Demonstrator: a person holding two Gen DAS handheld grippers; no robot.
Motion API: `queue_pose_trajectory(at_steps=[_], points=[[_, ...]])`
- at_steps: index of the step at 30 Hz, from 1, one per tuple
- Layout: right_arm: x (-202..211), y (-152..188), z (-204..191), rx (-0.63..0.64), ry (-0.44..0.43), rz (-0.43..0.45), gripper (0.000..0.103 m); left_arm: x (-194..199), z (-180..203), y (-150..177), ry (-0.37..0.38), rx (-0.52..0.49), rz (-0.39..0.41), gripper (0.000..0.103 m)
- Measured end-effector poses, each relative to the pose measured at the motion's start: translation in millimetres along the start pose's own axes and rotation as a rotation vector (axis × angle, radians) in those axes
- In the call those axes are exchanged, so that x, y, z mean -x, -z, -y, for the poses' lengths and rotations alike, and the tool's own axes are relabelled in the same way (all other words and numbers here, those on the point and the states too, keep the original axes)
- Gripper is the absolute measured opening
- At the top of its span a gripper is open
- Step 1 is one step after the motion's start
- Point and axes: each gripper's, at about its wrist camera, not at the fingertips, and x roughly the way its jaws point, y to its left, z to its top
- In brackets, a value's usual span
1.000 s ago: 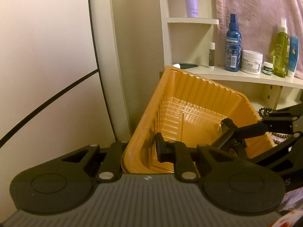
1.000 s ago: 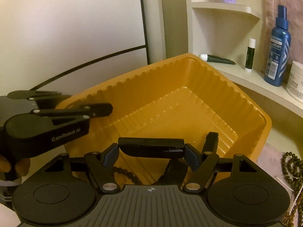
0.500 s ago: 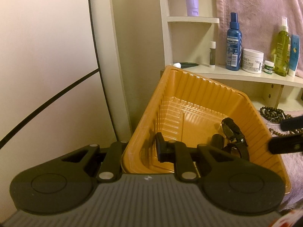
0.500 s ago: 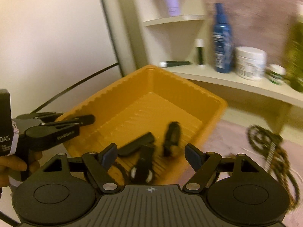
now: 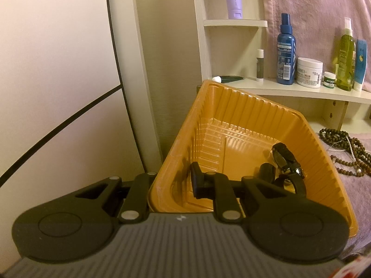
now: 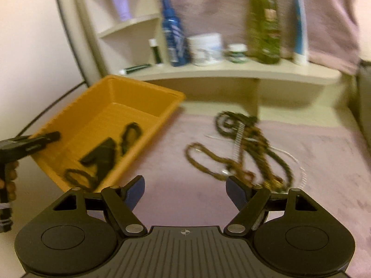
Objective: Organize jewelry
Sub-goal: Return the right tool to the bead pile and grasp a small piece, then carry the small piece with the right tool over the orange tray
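I'm keeping my left gripper (image 5: 172,185) pinching the ribbed orange plastic tray's (image 5: 231,106) rim, while my right gripper's (image 6: 184,191) fingers are gaping wide, gripping nothing

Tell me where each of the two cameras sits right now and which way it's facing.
Left wrist: on the left tool, which is clamped on the orange tray rim; faces into the tray toward the shelf.
Right wrist: on the open, empty right tool; looks down over the pink cloth at the bead necklaces; a hand shows at far left.
Shared: tray, watch, necklaces, shelf bottles.
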Motion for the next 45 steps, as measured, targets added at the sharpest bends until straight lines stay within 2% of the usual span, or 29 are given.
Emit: queue_pose_trajectory(at_steps=[1, 3, 7, 12, 25, 40, 45], points=[[1, 1, 4, -0.008, 0.013, 0.002, 0.076, 0, 0, 0, 0.000, 0.000, 0.000, 0.017], [1, 2, 9, -0.019, 0.035, 0.002, 0.062, 0, 0, 0, 0.000, 0.000, 0.000, 0.017], [-6, -1, 14, -0.030, 0.066, -0.012, 0.046, 0, 0, 0, 0.001, -0.002, 0.001, 0.017], [-24, -10, 15, -0.036, 0.107, -0.021, 0.021, 0, 0, 0, 0.002, -0.002, 0.001, 0.017], [-62, -20, 19, -0.061, 0.180, -0.070, 0.019, 0, -1, 1, 0.007, 0.006, -0.002, 0.017], [-74, -19, 15, -0.026, 0.216, -0.088, 0.017, 1, -2, 0, 0.009, 0.010, -0.003, 0.017], [-76, -19, 18, -0.018, 0.221, -0.085, 0.010, 1, -2, 0, 0.009, 0.009, -0.004, 0.017]])
